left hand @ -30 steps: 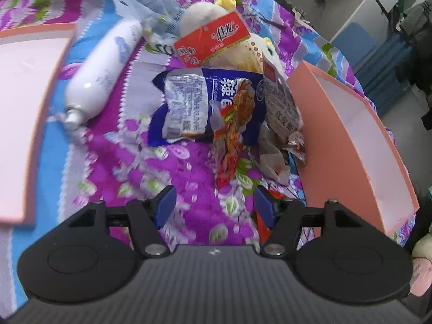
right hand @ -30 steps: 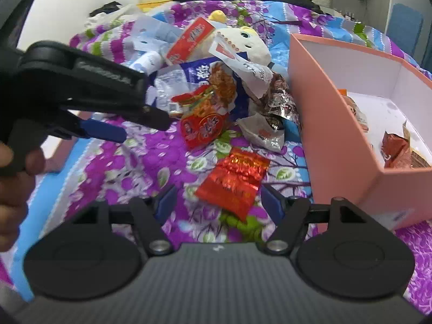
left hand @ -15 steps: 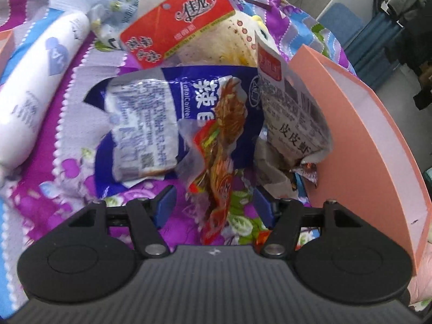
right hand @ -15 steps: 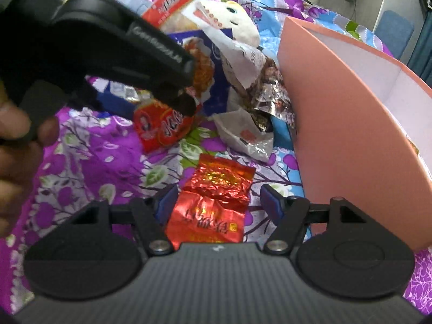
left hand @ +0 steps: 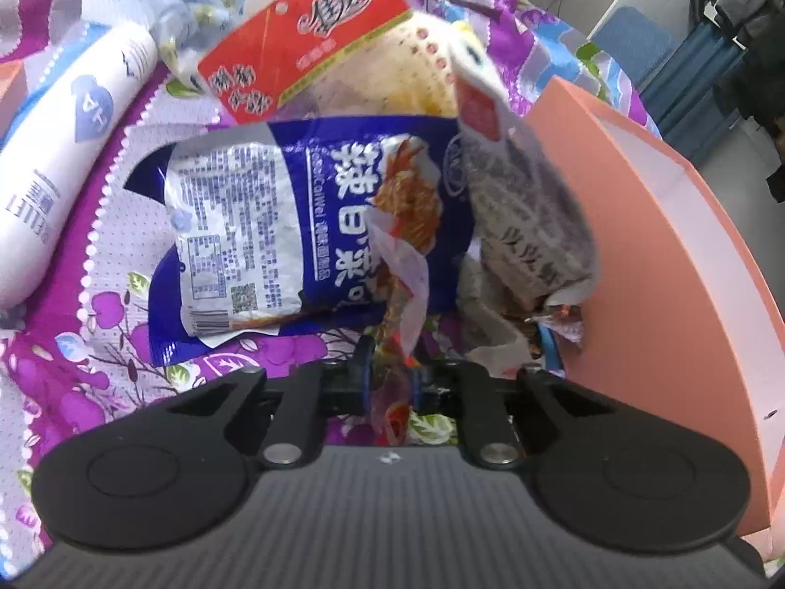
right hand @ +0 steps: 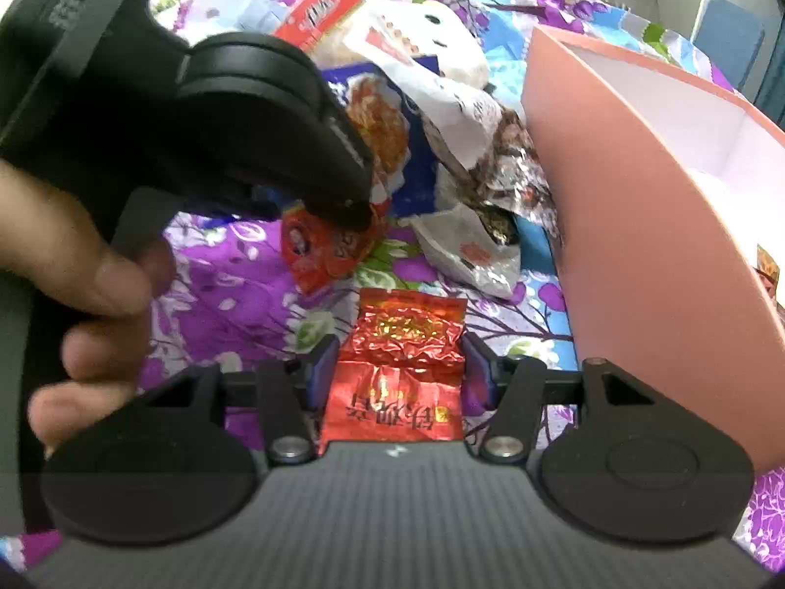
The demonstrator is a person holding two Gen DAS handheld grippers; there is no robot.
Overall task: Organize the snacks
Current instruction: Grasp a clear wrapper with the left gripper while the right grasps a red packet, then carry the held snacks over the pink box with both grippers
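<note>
My left gripper [left hand: 391,375] is shut on the lower end of a red-and-clear snack packet [left hand: 400,304] that lies over a blue snack bag [left hand: 314,226]. The same packet [right hand: 324,255] shows in the right wrist view, under the left gripper's body [right hand: 235,118]. My right gripper [right hand: 400,365] is open, its fingers either side of a red foil packet [right hand: 397,373] lying flat on the purple flowered cloth. The pink box [right hand: 633,226] stands to the right with snacks inside.
A pile of snack bags leans on a cream plush toy [left hand: 392,59], with a red-labelled bag [left hand: 304,34] on top. A white bottle [left hand: 64,147] lies at the left. Silver and white packets [right hand: 471,245] lie against the pink box wall [left hand: 677,265].
My left gripper moved forward and closed on the red-and-clear packet. My right gripper moved forward, and the red foil packet now lies between its open fingers.
</note>
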